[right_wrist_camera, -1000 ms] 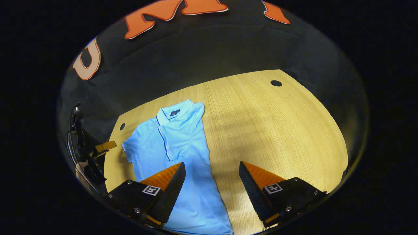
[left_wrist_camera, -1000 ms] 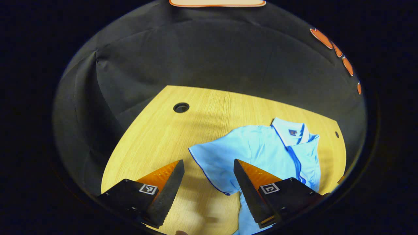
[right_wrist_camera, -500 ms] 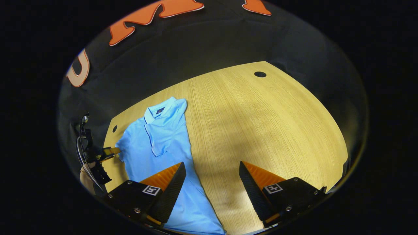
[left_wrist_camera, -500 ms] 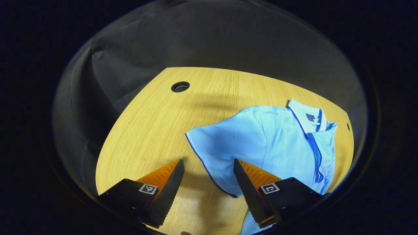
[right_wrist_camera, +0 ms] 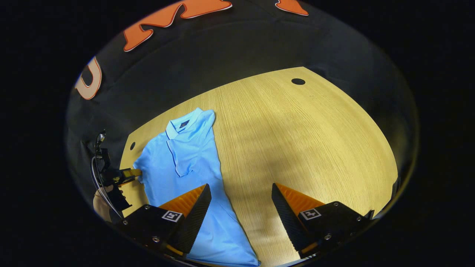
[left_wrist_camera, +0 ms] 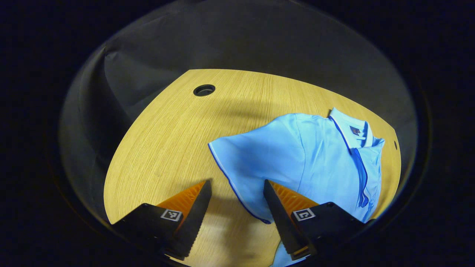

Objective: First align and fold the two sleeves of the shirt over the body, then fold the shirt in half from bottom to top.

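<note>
wooden table (right_wrist_camera: 297, 141), blue shirt (right_wrist_camera: 185, 167), black cloth wall (left_wrist_camera: 241, 40)

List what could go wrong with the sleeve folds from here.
1. The left claw is open at the hem of the flat sleeve; closing there may pinch only the thin edge, which could slip.
2. The other sleeve already lies folded over the shirt; dragging the fabric might undo it.
3. The collar sits near the table edge, so a pull could shift it off.

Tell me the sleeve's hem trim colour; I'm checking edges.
Dark blue piping on the light blue polo shirt's spread sleeve, clearest in the left gripper view.
</note>
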Demonstrator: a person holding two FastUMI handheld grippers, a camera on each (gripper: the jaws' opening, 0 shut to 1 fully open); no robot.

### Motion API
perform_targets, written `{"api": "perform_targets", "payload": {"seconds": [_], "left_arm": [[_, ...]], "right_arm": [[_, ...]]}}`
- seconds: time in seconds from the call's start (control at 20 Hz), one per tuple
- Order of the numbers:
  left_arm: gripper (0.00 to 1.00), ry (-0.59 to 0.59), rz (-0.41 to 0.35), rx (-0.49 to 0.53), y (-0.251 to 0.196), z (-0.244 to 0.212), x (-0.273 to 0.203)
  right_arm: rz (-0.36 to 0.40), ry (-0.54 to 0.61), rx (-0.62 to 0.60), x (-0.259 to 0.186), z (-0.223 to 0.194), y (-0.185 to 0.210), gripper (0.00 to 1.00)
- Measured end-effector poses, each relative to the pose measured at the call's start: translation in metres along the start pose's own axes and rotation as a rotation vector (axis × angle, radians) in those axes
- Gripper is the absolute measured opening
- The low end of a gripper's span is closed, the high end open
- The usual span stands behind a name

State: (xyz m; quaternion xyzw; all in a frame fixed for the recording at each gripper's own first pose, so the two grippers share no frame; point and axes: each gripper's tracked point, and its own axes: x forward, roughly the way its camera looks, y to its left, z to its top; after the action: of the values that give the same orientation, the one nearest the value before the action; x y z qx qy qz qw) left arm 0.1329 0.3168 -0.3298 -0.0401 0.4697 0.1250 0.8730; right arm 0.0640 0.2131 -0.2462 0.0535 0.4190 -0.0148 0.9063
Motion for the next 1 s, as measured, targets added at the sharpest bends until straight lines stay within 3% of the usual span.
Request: {"api": "perform_targets", "payload": {"seconds": [0.2,0.25,0.3,0.5,0.75,1.0], "left_arm": [[0.16,-0.009,-0.044,-0.010,-0.006,0.007,0.002],[0.16,-0.011,-0.060,-0.014,-0.009,0.008,0.001],[0.04,-0.003,-0.083,-0.026,-0.013,0.004,-0.001],[0.04,-0.062,-0.124,-0.002,-0.023,0.019,-0.012],[0.04,-0.217,-0.187,0.156,-0.061,0.069,-0.082],[0.04,-0.218,-0.258,0.193,-0.120,0.073,-0.109]], "right_arm": [[0.008,0.008,0.010,0.003,-0.001,0.005,0.99],[0.009,0.010,0.011,0.004,-0.002,0.006,0.99],[0.008,0.012,0.009,0.004,-0.002,0.006,0.99],[0.011,0.019,0.004,0.005,-0.004,0.008,0.99],[0.008,0.015,-0.006,0.007,-0.003,0.005,0.99],[0.028,0.014,0.002,0.006,0.002,-0.003,0.99]]}}
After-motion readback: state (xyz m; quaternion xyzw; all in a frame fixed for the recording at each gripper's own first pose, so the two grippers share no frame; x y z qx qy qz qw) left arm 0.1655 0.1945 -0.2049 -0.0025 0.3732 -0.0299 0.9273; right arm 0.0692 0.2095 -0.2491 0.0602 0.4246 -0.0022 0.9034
